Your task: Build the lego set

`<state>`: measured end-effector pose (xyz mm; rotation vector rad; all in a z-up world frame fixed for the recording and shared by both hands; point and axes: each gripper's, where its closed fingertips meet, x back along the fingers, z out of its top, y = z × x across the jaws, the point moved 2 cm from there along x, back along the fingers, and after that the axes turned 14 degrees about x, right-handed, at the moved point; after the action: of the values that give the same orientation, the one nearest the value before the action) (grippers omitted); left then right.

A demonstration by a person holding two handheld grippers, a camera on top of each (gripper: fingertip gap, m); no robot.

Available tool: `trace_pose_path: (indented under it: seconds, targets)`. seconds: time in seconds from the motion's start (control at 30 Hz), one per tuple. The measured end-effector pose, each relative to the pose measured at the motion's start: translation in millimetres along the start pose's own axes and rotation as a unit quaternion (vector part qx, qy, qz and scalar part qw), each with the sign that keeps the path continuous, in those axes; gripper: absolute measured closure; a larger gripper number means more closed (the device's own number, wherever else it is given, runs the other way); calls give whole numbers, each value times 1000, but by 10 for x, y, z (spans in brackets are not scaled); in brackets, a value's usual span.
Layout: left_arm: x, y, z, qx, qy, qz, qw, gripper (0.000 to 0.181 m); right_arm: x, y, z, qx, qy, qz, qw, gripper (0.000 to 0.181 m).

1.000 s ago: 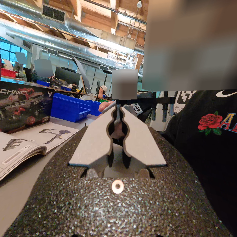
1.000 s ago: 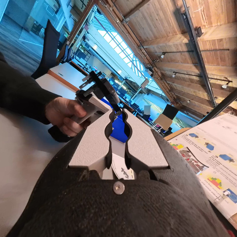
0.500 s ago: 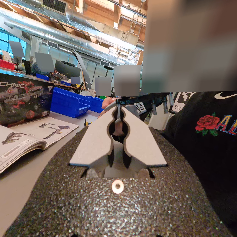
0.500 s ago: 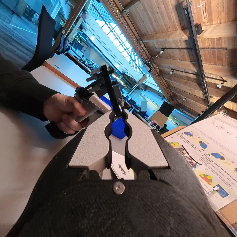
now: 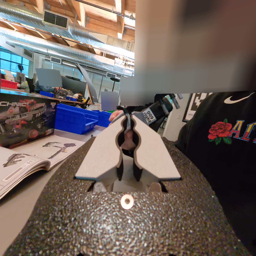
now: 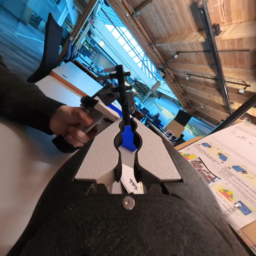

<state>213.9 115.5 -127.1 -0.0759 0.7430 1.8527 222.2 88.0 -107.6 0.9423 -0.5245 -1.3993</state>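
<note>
The black Technic beam (image 6: 123, 95) with its pins now stands nearly upright, swung from its earlier slant — likely repositioning for the next join. The right gripper (image 6: 127, 122) pinches its lower end; the left gripper (image 5: 128, 119), fingers narrow, clamps a grey piece (image 5: 128, 121) on it, above the instruction booklet (image 5: 26, 159).

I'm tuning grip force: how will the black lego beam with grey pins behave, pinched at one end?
The long black lego beam with grey pins looks stiff and probably light. Held only at its lower end by the right gripper, it may pivot when pushed. Its pins could likely pop out.

Wooden beam ceiling (image 6: 180, 27), silver ducts (image 5: 55, 47), tall windows (image 6: 128, 45).
</note>
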Motion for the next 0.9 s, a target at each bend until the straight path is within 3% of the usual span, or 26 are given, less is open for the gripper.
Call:
trace_pose_path:
  seconds: [0.13,0.3,0.43,0.67,0.9]
  targets:
    - [-15,-5,-20,-39,-5,29,999,180,6,-9,-25,23,-9,-5,1000,175]
    - [-17,-29,7,86,29,-14,996,180,1,9,-27,51,-21,-22,998,175]
    - [-6,-85,15,134,35,-18,990,180,-6,3,-77,61,-38,-24,997,175]
    - [25,-219,48,40,14,74,996,172,-3,33,-235,-20,-38,-34,999,176]
    - [29,-207,-12,-63,-51,100,992,162,22,49,-213,-71,0,-27,997,176]
